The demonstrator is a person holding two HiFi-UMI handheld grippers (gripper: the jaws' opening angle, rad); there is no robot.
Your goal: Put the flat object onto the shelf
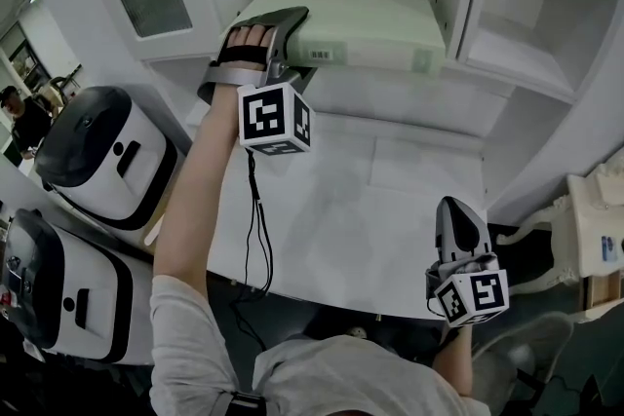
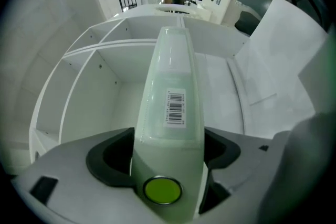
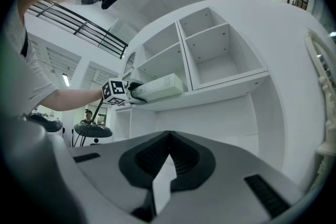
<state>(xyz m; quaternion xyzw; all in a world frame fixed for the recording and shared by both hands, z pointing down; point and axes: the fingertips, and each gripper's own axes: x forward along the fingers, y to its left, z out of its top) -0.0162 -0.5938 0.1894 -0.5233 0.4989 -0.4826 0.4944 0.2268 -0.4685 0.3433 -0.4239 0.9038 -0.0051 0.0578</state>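
Note:
The flat object (image 1: 366, 32) is a pale green zip pouch with a barcode label. It lies on the white shelf (image 1: 390, 78), in the left compartment. My left gripper (image 1: 291, 32) reaches level to the pouch's near end. In the left gripper view the pouch (image 2: 170, 86) runs away between the dark pads (image 2: 107, 157), and the jaws stand wide beside it, not squeezing it. My right gripper (image 1: 458, 209) hangs low over the table's front right, shut and empty, its tips meeting in the right gripper view (image 3: 167, 162). That view also shows the pouch (image 3: 160, 86) on the shelf (image 3: 220, 86).
A white table (image 1: 370, 209) stands under the shelf unit. Two white-and-black appliances (image 1: 97, 161) (image 1: 58, 292) stand at the left. To the right of the pouch's compartment is another compartment (image 1: 531, 15). Ornate white furniture (image 1: 595, 229) sits at the far right. A person (image 1: 24, 117) stands at the far left.

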